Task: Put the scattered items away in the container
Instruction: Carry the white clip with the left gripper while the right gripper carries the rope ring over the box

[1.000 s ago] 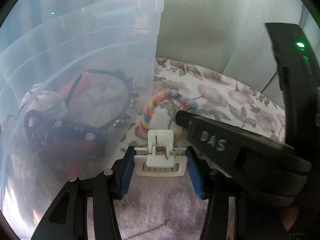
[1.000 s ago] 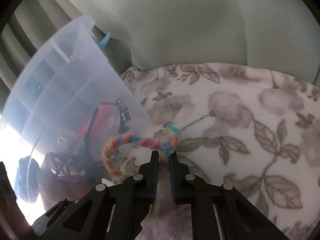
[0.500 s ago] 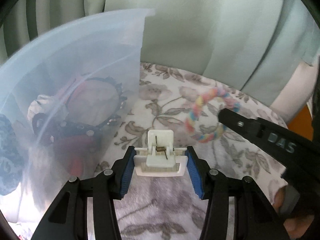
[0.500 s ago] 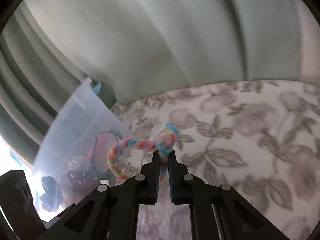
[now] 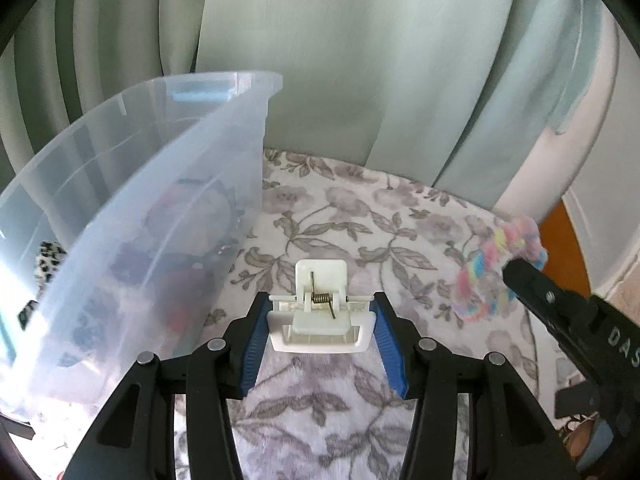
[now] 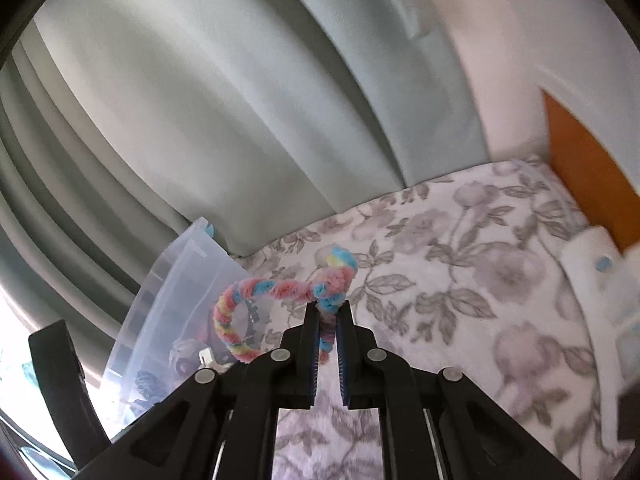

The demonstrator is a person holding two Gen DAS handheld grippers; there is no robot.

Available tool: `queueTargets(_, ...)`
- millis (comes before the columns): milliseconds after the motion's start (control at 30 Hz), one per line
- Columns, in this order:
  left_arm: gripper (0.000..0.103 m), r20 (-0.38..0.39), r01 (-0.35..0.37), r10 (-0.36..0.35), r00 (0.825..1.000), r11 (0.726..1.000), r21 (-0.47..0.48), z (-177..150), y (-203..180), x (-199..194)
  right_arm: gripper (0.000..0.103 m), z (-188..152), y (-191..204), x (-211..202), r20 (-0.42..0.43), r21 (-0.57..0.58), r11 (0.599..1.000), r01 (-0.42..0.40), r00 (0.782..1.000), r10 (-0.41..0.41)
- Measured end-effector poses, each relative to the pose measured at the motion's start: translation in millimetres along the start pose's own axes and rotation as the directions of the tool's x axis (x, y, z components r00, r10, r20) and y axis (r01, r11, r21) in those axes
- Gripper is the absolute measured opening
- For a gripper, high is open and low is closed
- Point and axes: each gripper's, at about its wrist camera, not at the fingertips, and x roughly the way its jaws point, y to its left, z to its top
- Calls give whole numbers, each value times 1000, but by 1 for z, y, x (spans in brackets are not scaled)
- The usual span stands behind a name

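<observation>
Container point(image 5: 132, 216) of clear plastic now sits lower and further left in our left wrist view than a second ago, when its wall filled most of that side; we see its open rim from slightly above. Both grippers have risen away from the blanket point(image 5: 344, 216) since then. Our right gripper point(image 6: 329, 316) has carried the rainbow rope ring point(image 6: 256, 312) up off the fabric, and in the left view that ring point(image 5: 492, 276) has gone from just beside the container to well off to the right.

Our left gripper point(image 5: 320, 320) is clamped on the white hair clip point(image 5: 320, 304), its blue pads point(image 5: 256, 340) pressed against the clip's two sides. Our right gripper is pinched tight on the ring's knotted end, with the loop hanging out to the left of the fingers.

Beneath us lies a white plush blanket printed with grey flowers and leaves. Pale green curtains point(image 5: 360, 60) hang in folds behind it. An orange-brown wooden panel point(image 6: 588, 160) stands at the right edge, and something white and blurred lies by it.

Frosted walls blur what the container holds: dark studded straps, something red, and a spotted black-and-white piece near its left side. It stands on the blanket, close against the curtains. The ring is twisted in pink, blue, yellow and white fuzzy strands. The clip is plain white with a bare metal spring on top.
</observation>
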Motion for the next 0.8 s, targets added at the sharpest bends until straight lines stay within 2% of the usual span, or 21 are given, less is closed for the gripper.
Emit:
queueTargets(300, 52, 51, 51, -51, 997, 999, 13, 3, 3, -54, 9, -19, 9, -50, 50, 49, 999, 19, 999, -22)
queueTargets(533, 52, 106, 91, -91, 990, 996, 14, 11, 12, -84, 9, -19, 43, -83, 114, 9, 1000, 6, 993, -7)
queueTargets(800, 52, 137, 121, -120, 983, 993, 0, 16, 32, -107, 9, -23, 79, -102, 158, -31, 1000, -1, 987, 6)
